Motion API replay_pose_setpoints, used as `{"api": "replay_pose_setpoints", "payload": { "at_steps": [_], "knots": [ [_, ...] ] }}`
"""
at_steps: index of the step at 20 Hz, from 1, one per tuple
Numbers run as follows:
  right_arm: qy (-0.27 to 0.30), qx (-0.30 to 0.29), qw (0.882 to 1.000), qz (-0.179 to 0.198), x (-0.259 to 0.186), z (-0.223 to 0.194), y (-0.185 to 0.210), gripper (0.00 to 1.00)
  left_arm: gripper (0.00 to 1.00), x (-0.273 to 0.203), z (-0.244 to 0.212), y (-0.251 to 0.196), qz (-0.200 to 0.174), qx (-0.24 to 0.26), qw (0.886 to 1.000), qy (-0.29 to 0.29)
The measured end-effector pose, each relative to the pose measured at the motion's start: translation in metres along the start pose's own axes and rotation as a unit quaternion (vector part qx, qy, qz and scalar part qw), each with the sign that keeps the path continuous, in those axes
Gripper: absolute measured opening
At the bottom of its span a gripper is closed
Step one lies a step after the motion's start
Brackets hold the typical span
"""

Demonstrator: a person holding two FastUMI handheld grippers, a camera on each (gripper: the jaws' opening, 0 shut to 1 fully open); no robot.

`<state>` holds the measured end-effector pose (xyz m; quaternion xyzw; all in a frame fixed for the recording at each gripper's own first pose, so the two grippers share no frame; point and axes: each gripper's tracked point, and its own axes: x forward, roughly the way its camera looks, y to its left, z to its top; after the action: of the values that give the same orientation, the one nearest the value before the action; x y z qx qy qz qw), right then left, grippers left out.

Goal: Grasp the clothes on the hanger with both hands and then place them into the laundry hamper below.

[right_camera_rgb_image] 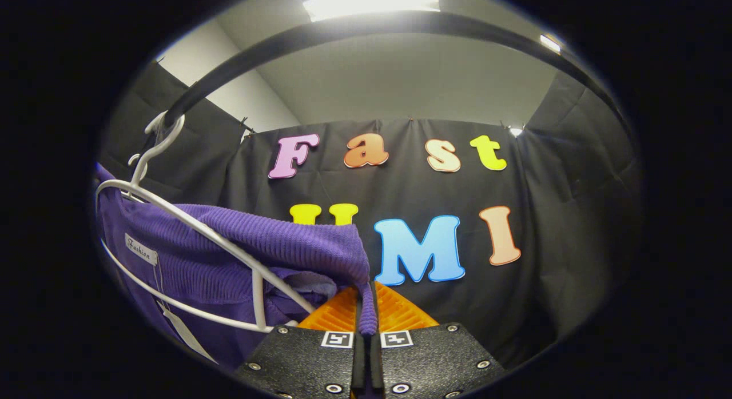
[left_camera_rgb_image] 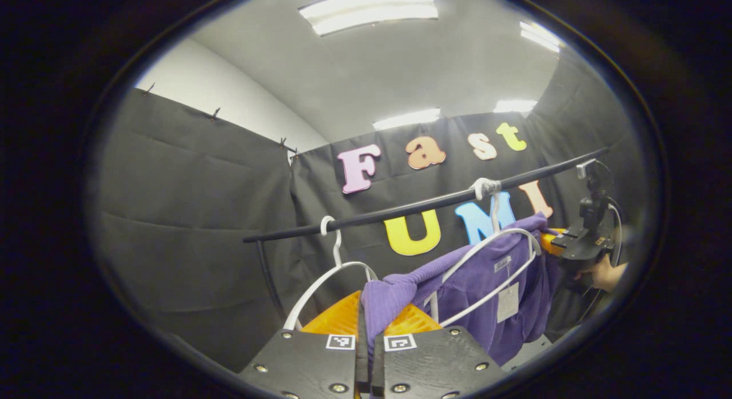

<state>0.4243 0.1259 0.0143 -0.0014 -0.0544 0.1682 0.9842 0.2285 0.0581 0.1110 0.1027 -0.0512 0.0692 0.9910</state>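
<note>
purple ribbed clothes [right_camera_rgb_image: 274, 244], white hanger [right_camera_rgb_image: 217, 239], black rail [left_camera_rgb_image: 423, 206]

Both views were lit from above by ceiling light panels [left_camera_rgb_image: 369, 10], blown out to white glare. Even, fairly bright light was cast on the ceiling; the black cloth wall [left_camera_rgb_image: 189, 216] was rendered dim, with soft fold shadows. Strong fisheye bending was seen at the edges: the rail [right_camera_rgb_image: 366, 27] was curved into an arc in the right gripper view. Rims were darkened and slightly blurred. Centres were kept sharp; purple knit texture [right_camera_rgb_image: 274, 239] was resolved.
</note>
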Motion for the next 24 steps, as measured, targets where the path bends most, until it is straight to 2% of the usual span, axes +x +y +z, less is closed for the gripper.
{"api": "replay_pose_setpoints", "payload": {
  "at_steps": [2, 3, 4, 5, 6, 7, 8, 9, 11, 12, 13, 14, 18, 23, 24],
  "knots": [
    [0.032, 0.030, 0.999, 0.017, 0.003, -0.018, 0.005, 0.03, 0.04, -0.001, -0.006, -0.002, -0.005, -0.014, 1.000, 0.008],
    [0.043, 0.048, 0.998, 0.025, 0.002, -0.026, 0.007, 0.03, 0.08, -0.004, -0.010, -0.003, -0.006, -0.022, 1.000, 0.011],
    [0.054, 0.064, 0.996, 0.031, 0.003, -0.033, 0.008, 0.03, 0.03, -0.007, -0.011, -0.005, -0.009, -0.028, 0.999, 0.013],
    [0.061, 0.078, 0.994, 0.037, 0.002, -0.038, 0.008, 0.03, 0.03, -0.007, -0.011, -0.005, -0.010, -0.032, 0.999, 0.014],
    [0.071, 0.091, 0.992, 0.044, 0.003, -0.044, 0.010, 0.03, 0.08, -0.007, -0.012, -0.005, -0.010, -0.035, 0.999, 0.014],
    [0.084, 0.106, 0.990, 0.050, 0.004, -0.051, 0.013, 0.03, 0.03, -0.006, -0.015, -0.005, -0.012, -0.039, 0.999, 0.017],
    [0.104, 0.116, 0.986, 0.055, 0.002, -0.063, 0.018, 0.03, 0.08, -0.006, -0.019, -0.006, -0.013, -0.043, 0.999, 0.025],
    [0.129, 0.125, 0.982, 0.062, 0.001, -0.079, 0.024, 0.03, 0.03, -0.006, -0.028, -0.005, -0.012, -0.049, 0.998, 0.038],
    [0.163, 0.138, 0.974, 0.073, -0.010, -0.103, 0.037, 0.03, 0.03, -0.010, -0.048, 0.001, -0.004, -0.058, 0.996, 0.060],
    [0.171, 0.137, 0.973, 0.075, -0.018, -0.114, 0.042, 0.03, 0.08, -0.014, -0.057, 0.004, -0.001, -0.064, 0.995, 0.070],
    [0.181, 0.133, 0.971, 0.077, -0.025, -0.124, 0.046, 0.03, 0.08, -0.018, -0.067, 0.009, 0.001, -0.072, 0.994, 0.082],
    [0.191, 0.128, 0.970, 0.080, -0.032, -0.132, 0.053, 0.02, 0.03, -0.018, -0.077, 0.012, 0.004, -0.078, 0.993, 0.092],
    [0.219, 0.106, 0.966, 0.087, -0.057, -0.155, 0.068, 0.03, 0.04, -0.032, -0.108, 0.016, 0.018, -0.094, 0.989, 0.117],
    [0.216, 0.070, 0.969, 0.094, -0.101, -0.146, 0.086, 0.03, 0.03, -0.066, -0.135, 0.007, -0.001, -0.093, 0.986, 0.136],
    [0.210, 0.062, 0.971, 0.094, -0.111, -0.139, 0.090, 0.03, 0.08, -0.071, -0.136, 0.005, -0.009, -0.095, 0.986, 0.136]
  ]
}}
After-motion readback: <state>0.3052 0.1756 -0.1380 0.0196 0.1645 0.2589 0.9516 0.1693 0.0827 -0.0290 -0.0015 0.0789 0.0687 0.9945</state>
